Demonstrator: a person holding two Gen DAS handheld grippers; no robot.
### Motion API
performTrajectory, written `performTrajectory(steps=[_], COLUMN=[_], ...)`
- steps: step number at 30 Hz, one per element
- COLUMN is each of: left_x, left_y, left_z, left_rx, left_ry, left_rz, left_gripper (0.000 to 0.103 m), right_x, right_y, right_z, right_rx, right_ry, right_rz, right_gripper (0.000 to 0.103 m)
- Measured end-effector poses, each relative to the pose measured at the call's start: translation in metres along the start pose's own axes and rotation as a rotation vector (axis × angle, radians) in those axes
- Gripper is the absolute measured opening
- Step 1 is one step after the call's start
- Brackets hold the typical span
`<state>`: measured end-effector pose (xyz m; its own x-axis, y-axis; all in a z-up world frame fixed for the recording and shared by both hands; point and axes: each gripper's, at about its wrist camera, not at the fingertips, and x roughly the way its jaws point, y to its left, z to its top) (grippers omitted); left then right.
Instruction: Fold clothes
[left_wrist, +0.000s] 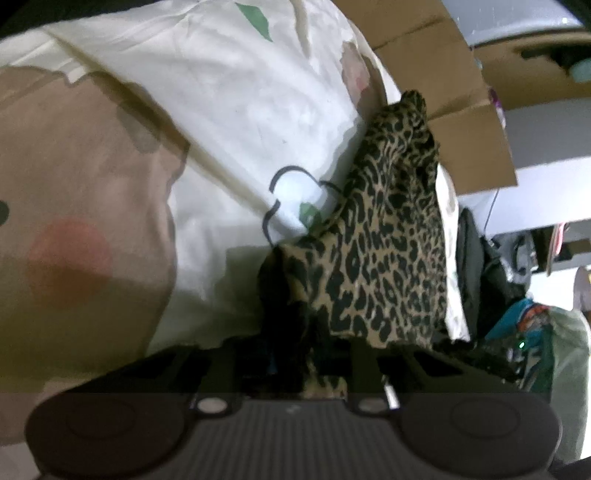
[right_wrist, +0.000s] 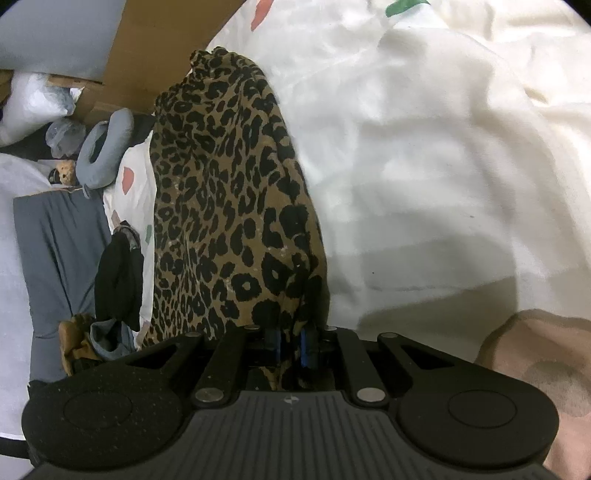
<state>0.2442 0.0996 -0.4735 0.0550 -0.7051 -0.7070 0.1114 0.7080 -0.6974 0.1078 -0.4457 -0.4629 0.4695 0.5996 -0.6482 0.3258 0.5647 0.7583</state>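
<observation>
Evidently leopard-print garment (right_wrist: 229, 206) pinched by both tools, left tool (left_wrist: 314, 354), right tool (right_wrist: 290, 343); thin, limp, light; best gripped at edges.

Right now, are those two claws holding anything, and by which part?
Both pinch the leopard-print garment at its near edge: the right gripper and the left gripper each clamp bunched fabric there.

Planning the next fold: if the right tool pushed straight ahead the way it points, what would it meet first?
Its own load: the right tool is shut on the leopard-print cloth, which stretches ahead. Under that, probably the cream bedsheet; depth is unclear.
</observation>
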Motion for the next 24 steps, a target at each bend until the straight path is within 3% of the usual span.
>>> performTrajectory(steps=[5, 24], left_x=[-0.007, -0.059], left_y=[-0.009, -0.033], left_z=[-0.001, -0.023], left_rx=[-0.009, -0.048], left_ry=[-0.008, -0.075], left_rz=[0.022, -0.020], left_gripper=[0.007, 0.006], right_x=[-0.008, -0.050], right_y=[0.005, 0.026], right_z=[-0.003, -0.011], right_rx=[-0.015, -0.055], right_ry=[-0.010, -0.044], right_rz=[0.011, 0.069], right_gripper=[0.003, 0.002])
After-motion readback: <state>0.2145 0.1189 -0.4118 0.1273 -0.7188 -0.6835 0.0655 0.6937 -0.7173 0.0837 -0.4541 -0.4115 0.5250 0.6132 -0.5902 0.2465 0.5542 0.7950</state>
